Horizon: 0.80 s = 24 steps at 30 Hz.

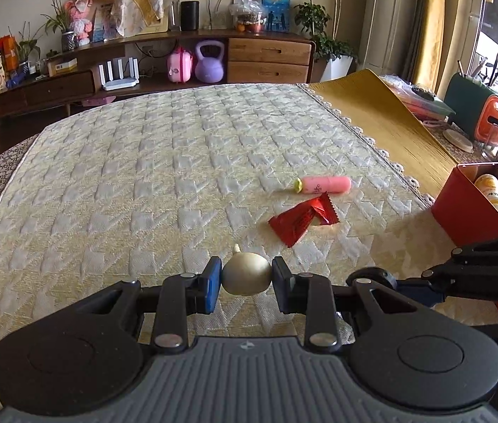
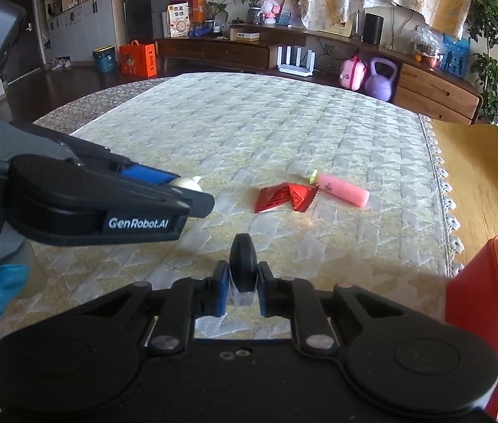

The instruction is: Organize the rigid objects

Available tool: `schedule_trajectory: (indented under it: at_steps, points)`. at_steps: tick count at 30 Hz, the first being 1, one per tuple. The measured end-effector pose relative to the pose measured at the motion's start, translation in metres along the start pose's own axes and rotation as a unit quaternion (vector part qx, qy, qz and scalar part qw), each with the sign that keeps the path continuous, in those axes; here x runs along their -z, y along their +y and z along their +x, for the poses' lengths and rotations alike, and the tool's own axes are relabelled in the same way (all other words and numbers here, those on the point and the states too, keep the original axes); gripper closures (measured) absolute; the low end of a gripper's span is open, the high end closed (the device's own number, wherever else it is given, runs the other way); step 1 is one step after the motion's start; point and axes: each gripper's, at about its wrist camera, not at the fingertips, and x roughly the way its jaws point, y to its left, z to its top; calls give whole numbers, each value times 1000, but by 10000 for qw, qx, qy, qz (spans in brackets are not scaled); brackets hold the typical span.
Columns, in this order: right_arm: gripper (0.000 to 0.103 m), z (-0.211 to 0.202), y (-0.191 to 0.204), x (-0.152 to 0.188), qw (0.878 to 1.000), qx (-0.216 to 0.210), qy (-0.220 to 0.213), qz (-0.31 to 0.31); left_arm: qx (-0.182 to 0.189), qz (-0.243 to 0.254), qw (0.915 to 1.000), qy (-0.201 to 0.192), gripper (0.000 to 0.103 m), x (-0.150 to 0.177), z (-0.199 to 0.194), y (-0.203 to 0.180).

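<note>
My left gripper (image 1: 246, 278) is shut on a cream gourd-shaped object (image 1: 246, 273), held just above the quilted cloth; it also shows in the right wrist view (image 2: 187, 183) at the left. My right gripper (image 2: 243, 283) is shut on a black oval wheel-like piece (image 2: 243, 264) with a clear base. A pink tube with a yellow cap (image 1: 325, 184) (image 2: 342, 192) and a red foil packet (image 1: 303, 218) (image 2: 284, 195) lie on the cloth ahead. A red box (image 1: 460, 197) (image 2: 474, 282) at the right holds several items.
The quilted table cover (image 1: 143, 176) has a lace edge at the right; beyond it lies a bare yellow mat (image 1: 390, 123). An orange appliance (image 1: 494, 120) and a green holder stand far right. A wooden sideboard (image 1: 266, 56) runs along the back.
</note>
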Motion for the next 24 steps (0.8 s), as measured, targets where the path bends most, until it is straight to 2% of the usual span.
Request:
schedule_trajectory:
  at_steps: [11, 24]
  points:
    - [88, -33, -4, 2, 9992, 54, -221, 314, 128, 148, 9998, -7, 72, -3, -17, -17]
    - [88, -105, -24, 13, 9944, 307, -604, 809, 565, 561, 9966, -228, 73, -13, -60, -65]
